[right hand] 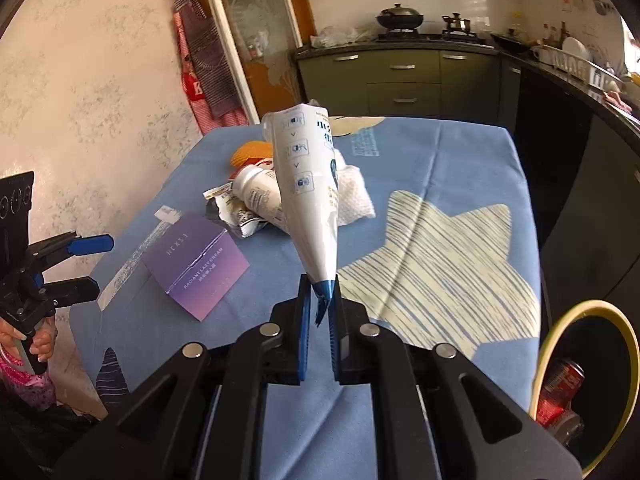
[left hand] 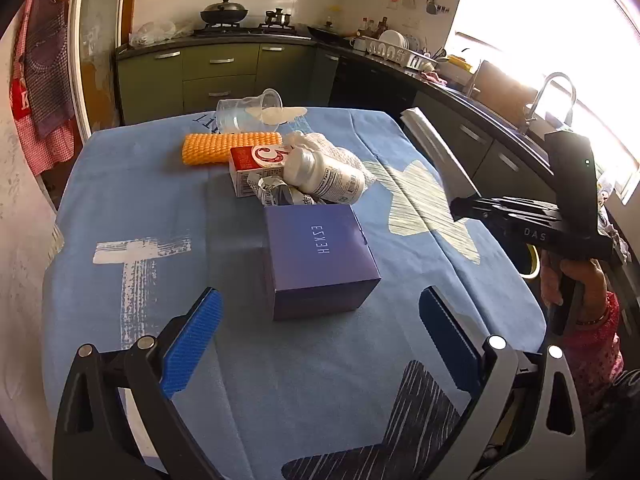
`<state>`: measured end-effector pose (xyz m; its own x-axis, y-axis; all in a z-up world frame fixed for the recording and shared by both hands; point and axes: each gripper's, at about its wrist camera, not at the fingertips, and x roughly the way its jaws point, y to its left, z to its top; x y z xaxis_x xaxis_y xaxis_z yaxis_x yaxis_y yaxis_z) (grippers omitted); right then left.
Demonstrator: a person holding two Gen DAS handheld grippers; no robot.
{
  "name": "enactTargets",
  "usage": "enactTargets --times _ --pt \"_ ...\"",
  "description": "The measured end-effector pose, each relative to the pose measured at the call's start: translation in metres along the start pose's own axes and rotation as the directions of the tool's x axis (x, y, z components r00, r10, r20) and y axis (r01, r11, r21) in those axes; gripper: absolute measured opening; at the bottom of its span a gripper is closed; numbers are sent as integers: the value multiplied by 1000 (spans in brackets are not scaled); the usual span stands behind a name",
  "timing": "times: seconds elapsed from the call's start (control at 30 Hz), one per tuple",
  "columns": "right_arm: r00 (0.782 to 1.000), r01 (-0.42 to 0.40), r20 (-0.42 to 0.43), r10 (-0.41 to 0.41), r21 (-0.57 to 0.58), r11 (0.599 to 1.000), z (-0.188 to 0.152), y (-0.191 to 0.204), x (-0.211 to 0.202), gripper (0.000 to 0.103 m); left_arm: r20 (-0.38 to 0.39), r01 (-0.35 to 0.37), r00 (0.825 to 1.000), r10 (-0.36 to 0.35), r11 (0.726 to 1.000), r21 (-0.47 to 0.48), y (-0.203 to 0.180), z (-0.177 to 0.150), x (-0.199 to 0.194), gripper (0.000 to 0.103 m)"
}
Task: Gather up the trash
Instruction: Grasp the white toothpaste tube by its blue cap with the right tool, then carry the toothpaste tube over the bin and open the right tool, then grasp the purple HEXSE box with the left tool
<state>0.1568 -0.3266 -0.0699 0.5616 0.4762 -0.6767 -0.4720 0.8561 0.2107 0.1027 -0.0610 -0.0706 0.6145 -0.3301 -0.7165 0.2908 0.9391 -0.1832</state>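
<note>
My right gripper (right hand: pixel 320 288) is shut on the blue tip of a white pouch (right hand: pixel 308 184), which stands up from the jaws above the blue-clothed table (right hand: pixel 460 168). In the left wrist view the same pouch (left hand: pixel 436 152) hangs from the right gripper (left hand: pixel 460 208) over the table's right edge. My left gripper (left hand: pixel 320 292) is open over the near side of the table, just short of a purple box (left hand: pixel 320 256). Behind the box lie a white bottle (left hand: pixel 324 176), a crumpled wrapper (left hand: pixel 276 194), a red carton (left hand: pixel 256 164) and a white tissue (left hand: pixel 332 148).
An orange sponge (left hand: pixel 228 146) and a tipped clear cup (left hand: pixel 248 112) lie at the far side. A yellow-rimmed bin (right hand: pixel 560 328) with a red can (right hand: pixel 558 384) in it stands off the table's right edge. Kitchen counters run behind and to the right.
</note>
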Motion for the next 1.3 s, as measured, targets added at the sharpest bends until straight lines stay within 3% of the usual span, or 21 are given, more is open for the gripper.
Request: enactTargets --times 0.13,0.23,0.33,0.47,0.57,0.63,0.7,0.77,1.03,1.3 --pt "996 76 26 -80 108 991 -17 -39 -30 8 -4 4 1000 -4 1000 12 -6 -1 1 97" --pt "984 168 12 -176 236 957 -38 -86 -55 8 -9 9 1000 -9 1000 18 -9 -1 3 97" --pt "958 280 -50 -282 374 884 -64 -135 -75 8 -18 16 1000 -15 1000 24 -13 -2 6 97" --pt "914 400 -137 -383 464 790 -97 -181 -88 8 -32 23 999 -22 999 34 -19 -1 11 97" --pt "895 442 -182 -407 486 754 -110 -199 -85 11 -39 29 999 -28 998 47 -24 0 14 97" --pt "867 496 -215 -450 468 732 -113 -205 -80 12 -42 33 999 -30 998 55 -28 0 15 97" --pt "842 535 -230 -488 473 700 -115 -212 -77 30 -46 34 998 -31 998 58 -30 0 16 97" --pt "826 556 -231 -514 476 681 -115 -214 -77 34 -51 33 998 -30 998 60 -31 -1 16 97" --pt "838 535 -185 -513 458 710 -115 -193 -88 36 -80 22 997 -19 999 42 -24 -1 32 98" --pt "866 490 -160 -474 459 741 -115 -177 -90 37 -107 -45 993 43 999 -17 -13 3 63 98"
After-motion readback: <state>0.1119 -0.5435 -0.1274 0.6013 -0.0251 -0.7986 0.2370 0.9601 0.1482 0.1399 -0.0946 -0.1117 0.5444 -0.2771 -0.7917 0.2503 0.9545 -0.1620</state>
